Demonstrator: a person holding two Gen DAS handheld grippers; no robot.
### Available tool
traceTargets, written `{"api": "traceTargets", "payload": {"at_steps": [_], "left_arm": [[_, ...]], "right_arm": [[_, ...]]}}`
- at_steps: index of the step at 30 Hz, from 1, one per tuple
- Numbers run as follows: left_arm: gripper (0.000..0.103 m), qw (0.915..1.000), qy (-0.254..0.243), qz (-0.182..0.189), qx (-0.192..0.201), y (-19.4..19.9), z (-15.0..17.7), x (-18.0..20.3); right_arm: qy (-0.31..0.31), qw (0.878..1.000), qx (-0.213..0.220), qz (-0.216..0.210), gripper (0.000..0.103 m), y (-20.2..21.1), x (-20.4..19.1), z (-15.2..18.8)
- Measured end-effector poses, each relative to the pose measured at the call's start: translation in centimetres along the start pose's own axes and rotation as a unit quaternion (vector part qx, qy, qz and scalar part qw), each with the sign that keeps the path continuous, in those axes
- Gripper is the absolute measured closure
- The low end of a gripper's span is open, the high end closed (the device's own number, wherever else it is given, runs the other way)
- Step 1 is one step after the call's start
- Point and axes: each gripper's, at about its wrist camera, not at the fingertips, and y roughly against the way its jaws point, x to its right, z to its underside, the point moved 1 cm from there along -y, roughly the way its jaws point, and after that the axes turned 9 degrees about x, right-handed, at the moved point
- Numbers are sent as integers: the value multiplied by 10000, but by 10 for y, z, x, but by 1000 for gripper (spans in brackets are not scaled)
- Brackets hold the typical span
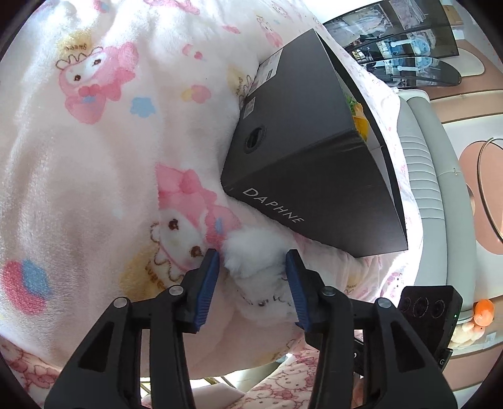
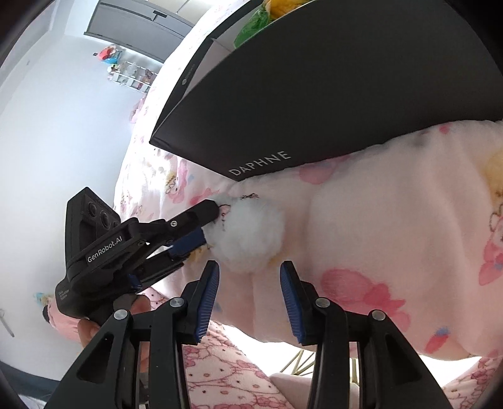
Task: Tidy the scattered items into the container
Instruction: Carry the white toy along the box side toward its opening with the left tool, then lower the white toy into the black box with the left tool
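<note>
A white fluffy pom-pom [image 1: 251, 253] lies on the pink cartoon-print blanket [image 1: 94, 157], just in front of the black DAPHNE box [image 1: 301, 151]. My left gripper [image 1: 254, 262] is open, its blue pads on either side of the pom-pom. In the right wrist view the pom-pom [image 2: 248, 236] sits ahead of my open right gripper [image 2: 250, 272], and the left gripper [image 2: 207, 220] reaches it from the left with its fingers around its edge. The box [image 2: 314, 94] is open at the top, with green and yellow items [image 2: 254, 22] inside.
A grey padded bed edge [image 1: 424, 176] runs along the right. An orange toy [image 1: 484, 311] lies beyond it at lower right. The right gripper's body [image 1: 430, 311] shows at lower right. Shelves with toys [image 2: 132, 72] stand by the far wall.
</note>
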Motion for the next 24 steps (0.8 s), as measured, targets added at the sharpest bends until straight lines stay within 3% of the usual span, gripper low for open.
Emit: {"api": "traceTargets", "payload": {"at_steps": [2, 4, 8, 13, 16, 18, 19, 20, 24], "left_arm": [[55, 9995, -62, 205, -215, -7, 3, 9], [54, 9993, -154, 311, -135, 2, 5, 13], [53, 9998, -131, 62, 170, 10, -6, 5], [49, 9998, 33, 191, 43, -1, -8, -5], [46, 9999, -34, 154, 32, -10, -8, -5], [49, 9999, 1, 136, 37, -12, -9, -5], [62, 9998, -33, 191, 41, -10, -10, -2], [66, 9995, -121, 296, 58, -7, -9, 4], [68, 9958, -481, 758, 191, 17, -7, 30]], "right_arm": [[179, 9995, 177, 168, 72, -1, -5, -4], [302, 9980, 406, 380, 79, 4, -8, -10], [302, 9942, 847, 589, 79, 23, -6, -20], [-266, 9985, 439, 189, 78, 21, 19, -38], [-189, 9990, 354, 182, 78, -6, 25, -42], [-66, 9990, 401, 175, 78, -9, 28, -48], [-90, 9991, 397, 148, 78, -4, 27, -49], [-133, 9990, 410, 79, 78, 0, 26, -51], [73, 9975, 693, -89, 76, 23, 13, -51]]}}
